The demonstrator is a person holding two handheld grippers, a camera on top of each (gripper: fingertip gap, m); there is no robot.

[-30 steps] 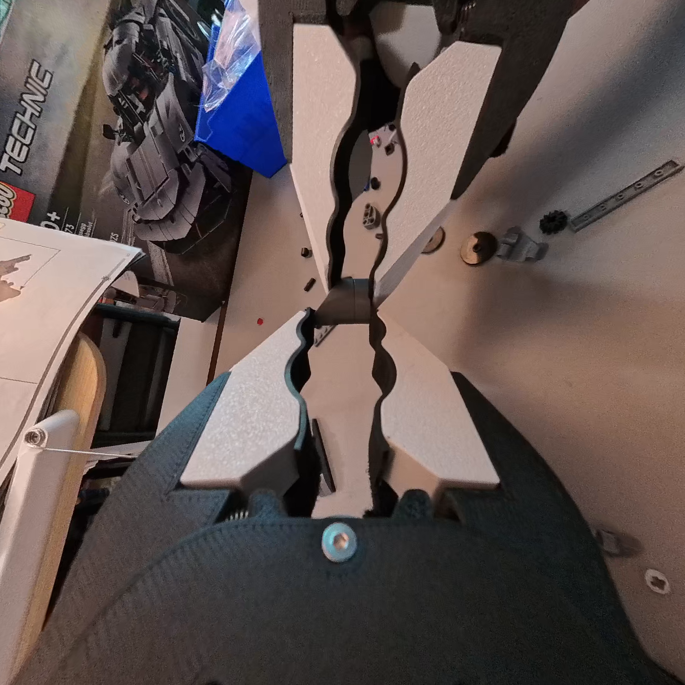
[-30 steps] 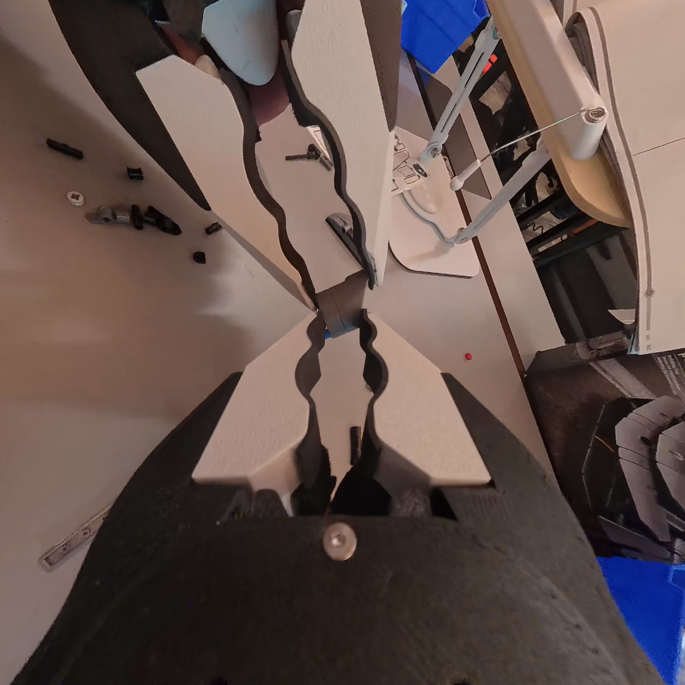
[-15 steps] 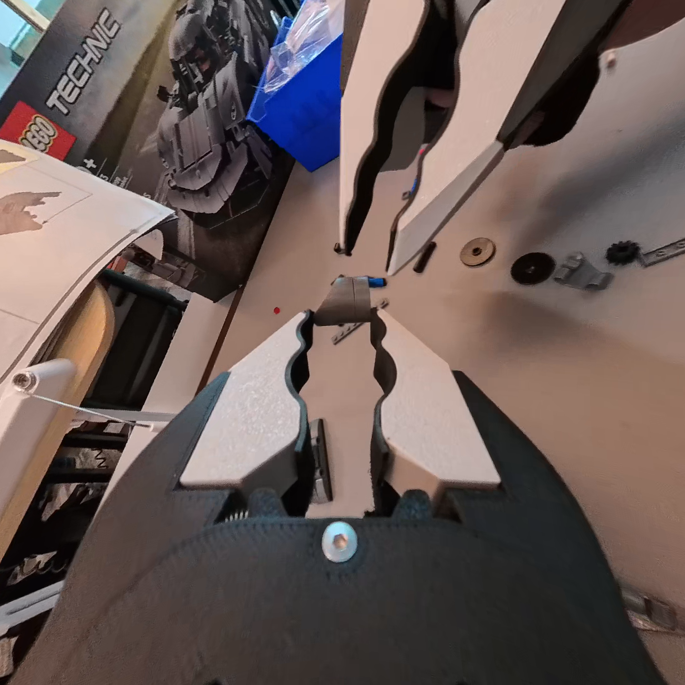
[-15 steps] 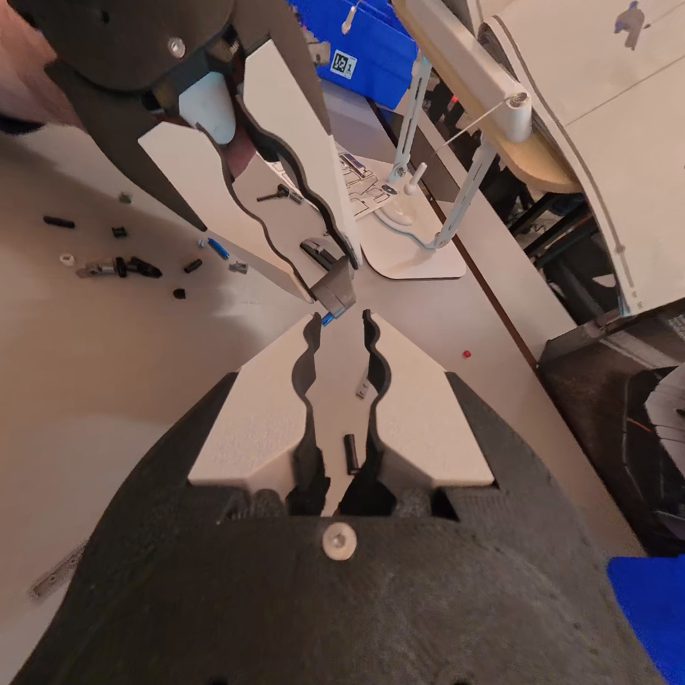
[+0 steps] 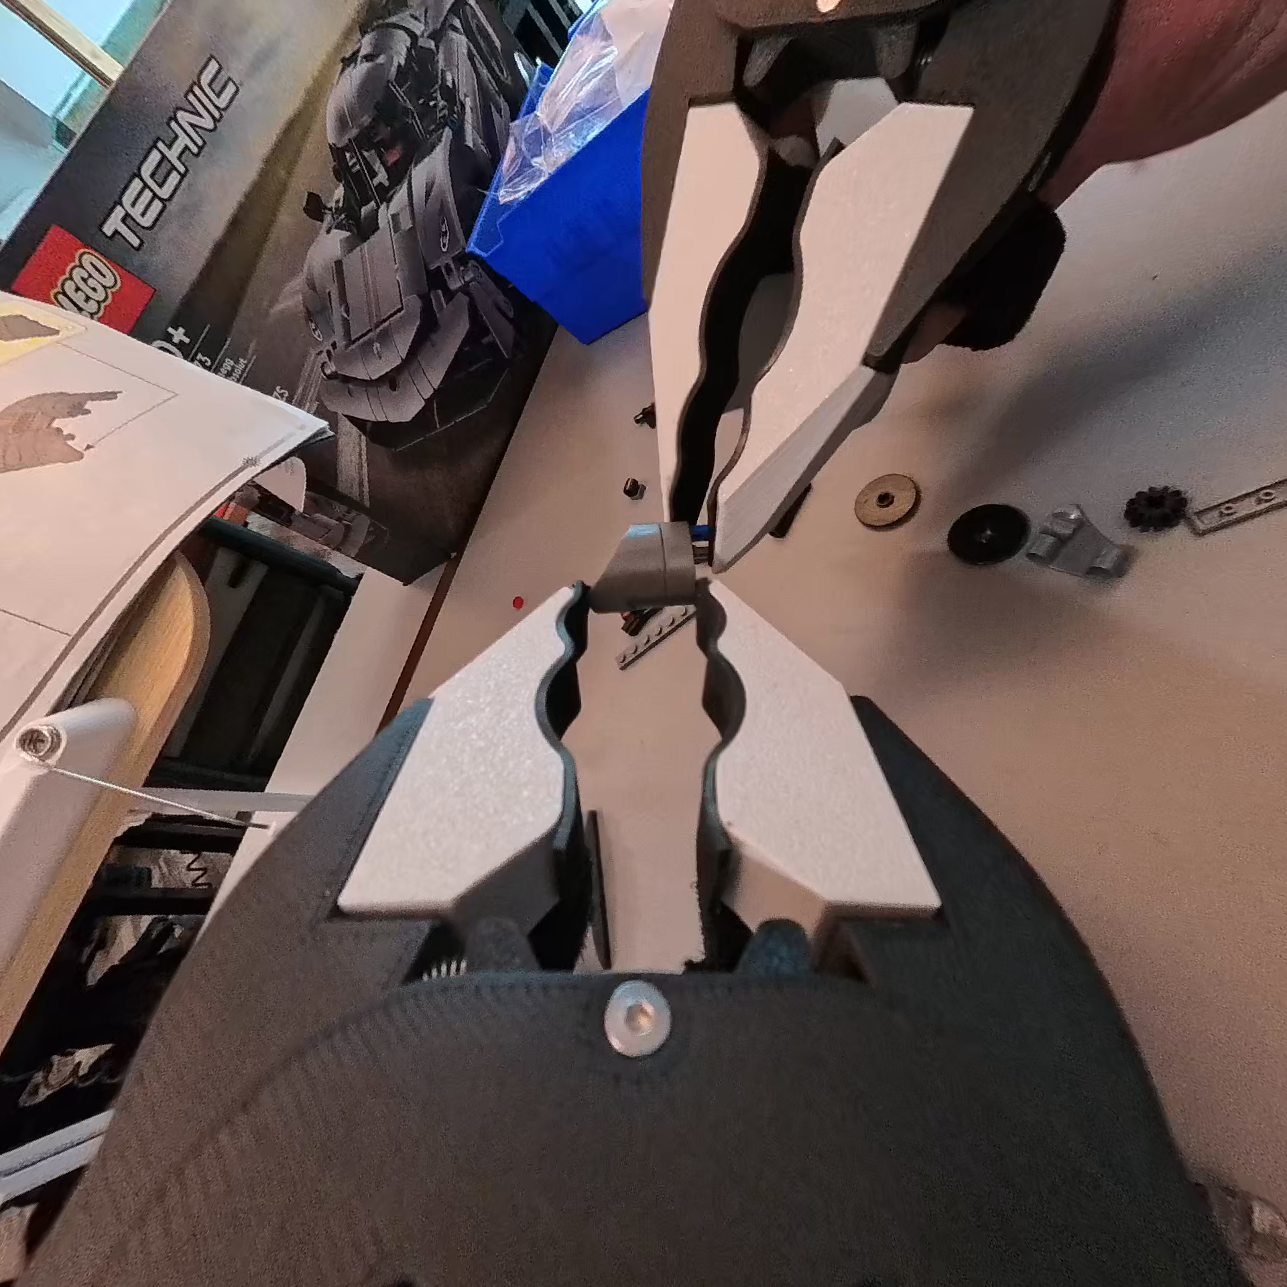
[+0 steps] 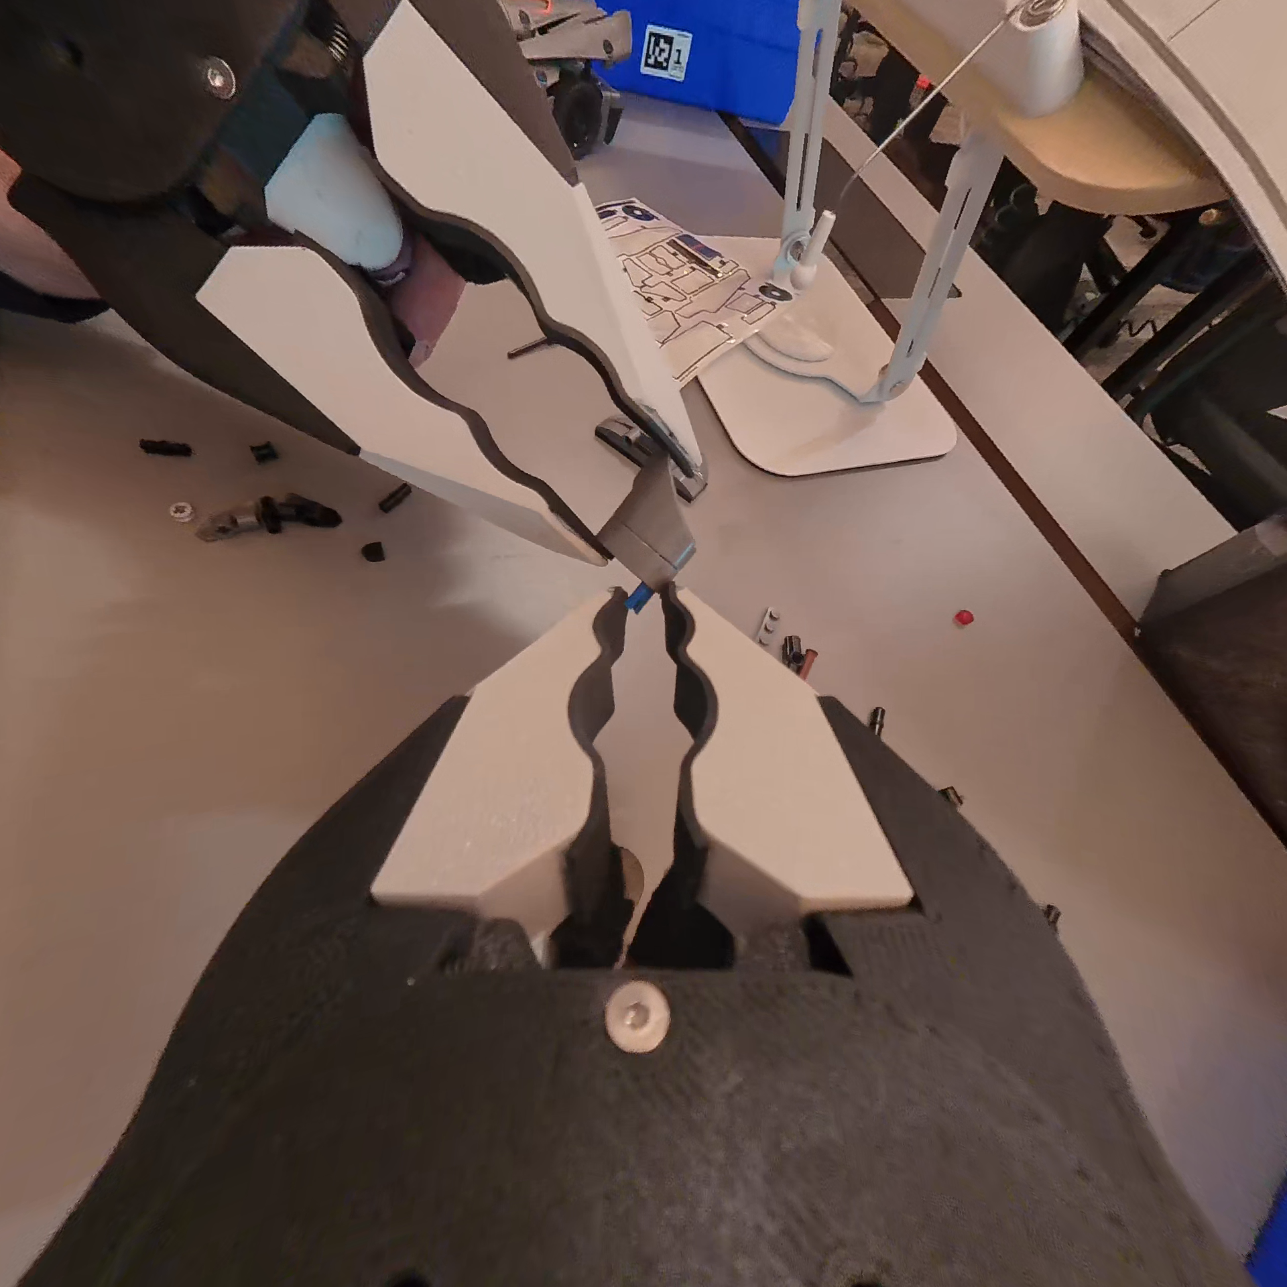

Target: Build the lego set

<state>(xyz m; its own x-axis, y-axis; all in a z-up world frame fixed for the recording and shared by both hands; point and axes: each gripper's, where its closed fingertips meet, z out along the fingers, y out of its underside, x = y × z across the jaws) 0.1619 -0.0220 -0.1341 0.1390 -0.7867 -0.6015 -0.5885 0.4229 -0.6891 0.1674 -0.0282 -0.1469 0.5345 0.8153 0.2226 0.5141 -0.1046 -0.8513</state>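
Observation:
My left gripper (image 5: 641,595) is shut on a small grey Lego piece (image 5: 644,564) and holds it above the table. It enters the right wrist view from the upper left (image 6: 648,515), with the grey piece (image 6: 644,529) at its tips. A blue pin (image 6: 636,599) sticks out of the grey piece. My right gripper (image 6: 642,592) faces the left one tip to tip, its jaws narrowed on the blue pin. In the left wrist view the right gripper (image 5: 698,543) comes down from the top, the blue pin (image 5: 700,550) at its tips.
A Lego box (image 5: 292,230) and a blue bin (image 5: 578,230) stand at the back. A tan disc (image 5: 886,500), a black disc (image 5: 987,533), a grey part (image 5: 1076,550) and a black gear (image 5: 1155,507) lie to the right. Black pins (image 6: 292,515), a sticker sheet (image 6: 696,292) and a white stand base (image 6: 836,418) also lie on the table. Only a small space, under 4 cm, lies between the two pairs of fingers. The tan disc (image 5: 886,500) is about 10 cm from my right fingertips.
One second ago both grippers met at the grey piece. The right gripper then drew back. Now it is back at the piece and its jaws have narrowed on the blue pin.

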